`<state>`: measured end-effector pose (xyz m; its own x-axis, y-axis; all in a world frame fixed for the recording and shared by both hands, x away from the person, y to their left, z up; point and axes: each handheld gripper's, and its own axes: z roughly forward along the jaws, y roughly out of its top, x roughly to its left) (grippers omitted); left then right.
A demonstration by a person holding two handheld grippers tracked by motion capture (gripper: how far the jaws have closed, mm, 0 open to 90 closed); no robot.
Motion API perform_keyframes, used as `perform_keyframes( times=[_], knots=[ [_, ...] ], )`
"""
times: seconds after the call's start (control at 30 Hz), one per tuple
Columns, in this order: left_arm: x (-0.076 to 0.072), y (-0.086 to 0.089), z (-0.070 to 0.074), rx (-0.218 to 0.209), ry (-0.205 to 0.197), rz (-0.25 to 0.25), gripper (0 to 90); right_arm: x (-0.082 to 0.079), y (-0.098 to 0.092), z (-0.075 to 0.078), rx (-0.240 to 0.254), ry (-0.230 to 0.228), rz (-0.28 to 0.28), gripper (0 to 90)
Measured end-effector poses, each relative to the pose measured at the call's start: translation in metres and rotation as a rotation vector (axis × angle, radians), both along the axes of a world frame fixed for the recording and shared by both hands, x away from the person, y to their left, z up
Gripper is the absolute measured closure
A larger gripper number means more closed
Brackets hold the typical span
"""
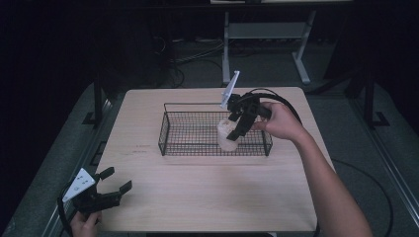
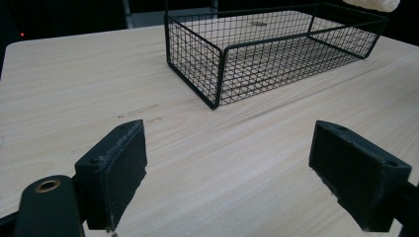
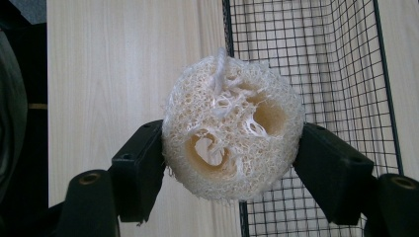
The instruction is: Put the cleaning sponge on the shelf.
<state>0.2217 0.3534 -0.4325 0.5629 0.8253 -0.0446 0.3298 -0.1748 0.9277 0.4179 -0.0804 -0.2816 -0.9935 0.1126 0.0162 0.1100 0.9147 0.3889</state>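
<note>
A: What takes up most of the high view?

B: A pale wooden rectangular surface (image 1: 207, 197), filling the middle of the frame, with dark floor around it and the legs of a grey metal stand at the upper centre.

A: And on the surface?

B: A long, shallow black wire-mesh basket (image 1: 188, 143) sits just above the centre of the frame. In the left claw view the basket appears in the upper middle, its near corner pointing toward the camera.

A: Where are the person's arms?

B: The right forearm comes up from the lower right of the high view to the basket's right end. The left hand (image 1: 85, 224) stays at the lower left corner.

A: What is the right claw (image 1: 236, 129) doing?

B: It is angled down over the basket's right end, its jaws closed on a cream-coloured, round, fibrous loofah sponge (image 1: 227, 136). In the right claw view the sponge (image 3: 232, 148) sits at the centre of the frame, pinched on both sides, its holed end facing the camera, level with the basket's rim wire. I cannot tell whether it touches the basket floor.

A: And the left claw (image 1: 117, 181)?

B: It rests at the surface's lower left edge with jaws spread wide, holding nothing. In its own view bare wood shows between the pads (image 2: 118, 173).
</note>
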Motion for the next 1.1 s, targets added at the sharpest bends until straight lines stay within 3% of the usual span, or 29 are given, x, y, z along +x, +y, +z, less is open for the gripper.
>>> perform_keyframes(
  times=[0.8, 1.1],
  knots=[
    [0.0, 0.0, 0.0, -0.01, 0.0, 0.001, 13.9, 0.04, 0.006, 0.014, -0.008, -0.01, -0.036, 29.1],
    [0.0, 0.001, 0.0, -0.009, 0.002, 0.002, 14.0, 0.053, 0.01, 0.01, 0.005, 0.007, -0.053, 29.1]
  ],
)
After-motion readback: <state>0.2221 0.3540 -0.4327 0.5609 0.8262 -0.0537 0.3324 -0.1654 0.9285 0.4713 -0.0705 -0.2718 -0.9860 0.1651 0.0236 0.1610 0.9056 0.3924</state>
